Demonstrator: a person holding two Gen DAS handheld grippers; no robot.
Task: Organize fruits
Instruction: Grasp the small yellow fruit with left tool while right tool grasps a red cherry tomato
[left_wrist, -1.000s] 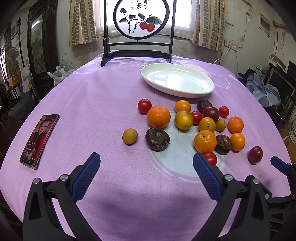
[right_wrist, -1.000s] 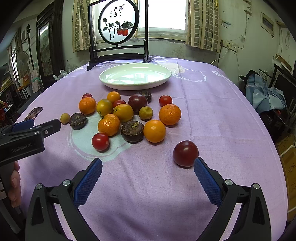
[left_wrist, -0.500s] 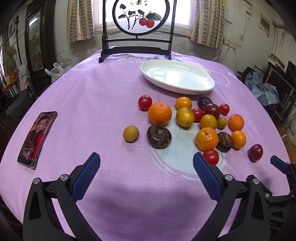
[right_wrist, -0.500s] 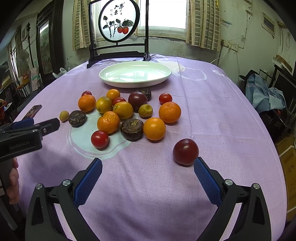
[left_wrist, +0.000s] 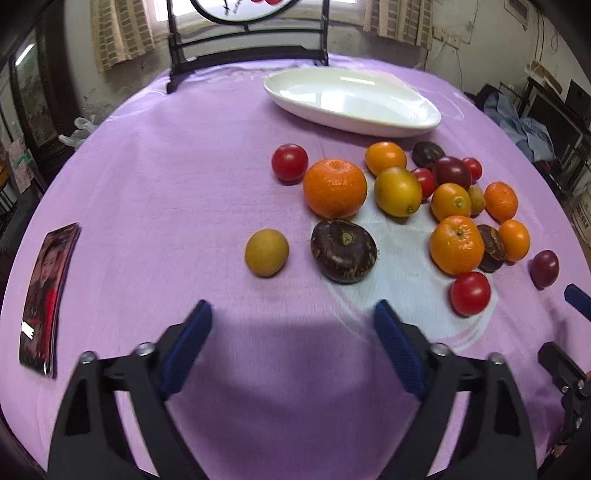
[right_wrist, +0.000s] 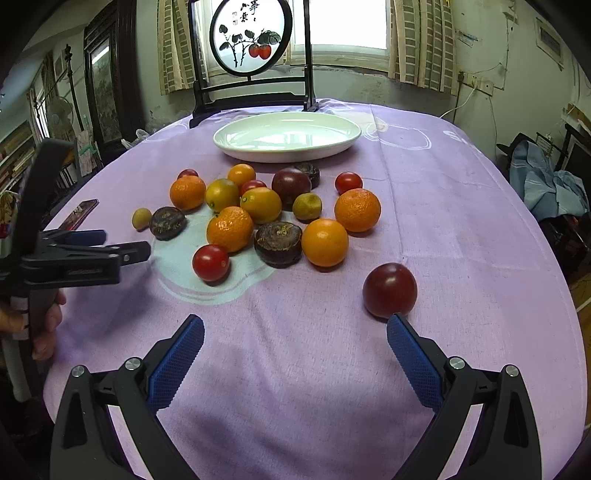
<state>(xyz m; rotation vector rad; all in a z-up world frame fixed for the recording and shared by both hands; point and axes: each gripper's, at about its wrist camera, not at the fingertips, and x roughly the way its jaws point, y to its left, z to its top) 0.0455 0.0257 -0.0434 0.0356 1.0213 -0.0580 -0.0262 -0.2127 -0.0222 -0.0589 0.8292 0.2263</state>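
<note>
Landmark: white plate (left_wrist: 354, 107), bare, at the far side of the purple cloth (left_wrist: 166, 177).
Fruits: all loose on the cloth, just on the near side of the plate; none on it yet.
Left gripper (left_wrist: 291, 332): jaws have just been narrowing, nothing between them; it hangs short of the small yellow fruit (left_wrist: 266, 252) and dark brown fruit (left_wrist: 343, 251), the two lying farthest from the plate on that side.
Right gripper (right_wrist: 295, 350): spread wide, empty; dark red plum (right_wrist: 389, 290) just beyond its right finger, apart from the cluster.
Advice: centre one fruit between the pads before closing; round fruit will likely roll if nudged.
</note>
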